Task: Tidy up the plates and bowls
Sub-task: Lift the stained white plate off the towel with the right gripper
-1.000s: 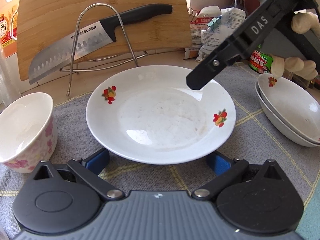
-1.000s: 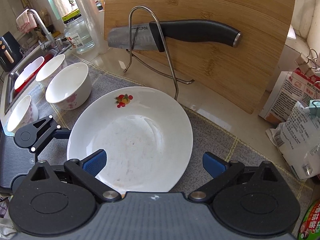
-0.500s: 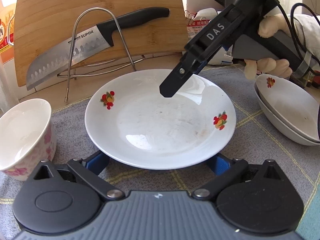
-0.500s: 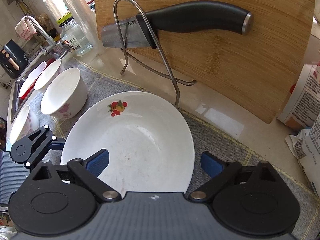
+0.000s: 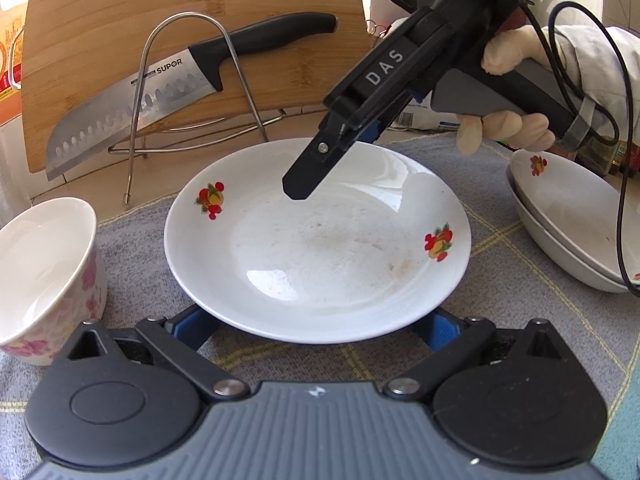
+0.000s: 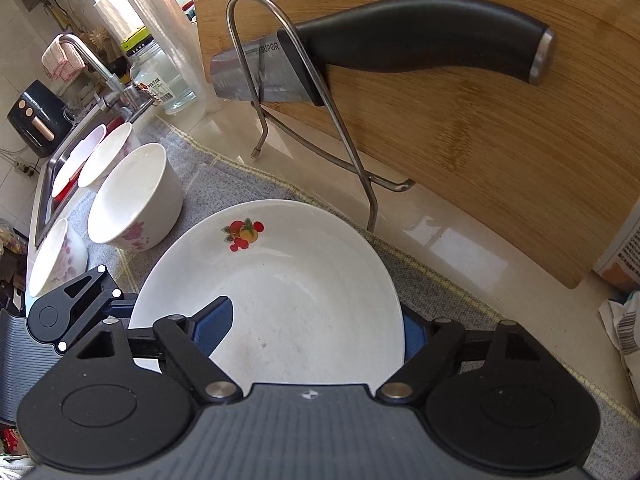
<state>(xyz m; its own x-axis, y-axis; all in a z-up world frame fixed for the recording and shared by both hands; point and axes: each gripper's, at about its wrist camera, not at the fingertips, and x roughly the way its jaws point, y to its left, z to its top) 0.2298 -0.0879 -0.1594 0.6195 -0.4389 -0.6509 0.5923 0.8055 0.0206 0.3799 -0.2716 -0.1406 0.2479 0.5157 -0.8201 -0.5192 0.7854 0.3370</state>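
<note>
The plate [image 6: 280, 292] lies flat on the worktop's grey cloth [image 6: 440, 280], in front of the knife rack [image 6: 320, 92]; the right gripper [image 6: 316, 328] straddles its near rim, fingers [image 6: 216, 320] just closing, one inside, one outside, not clamped; the left gripper [image 5: 316, 326] waits apart at the opposite rim.

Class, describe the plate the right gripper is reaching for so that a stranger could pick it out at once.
Find the bamboo cutting board with the knife in front of it. Below it, on the grey mat, lies a single white plate with fruit prints on its rim. The other plates are stacked, and the bowl has pink flowers.
</note>
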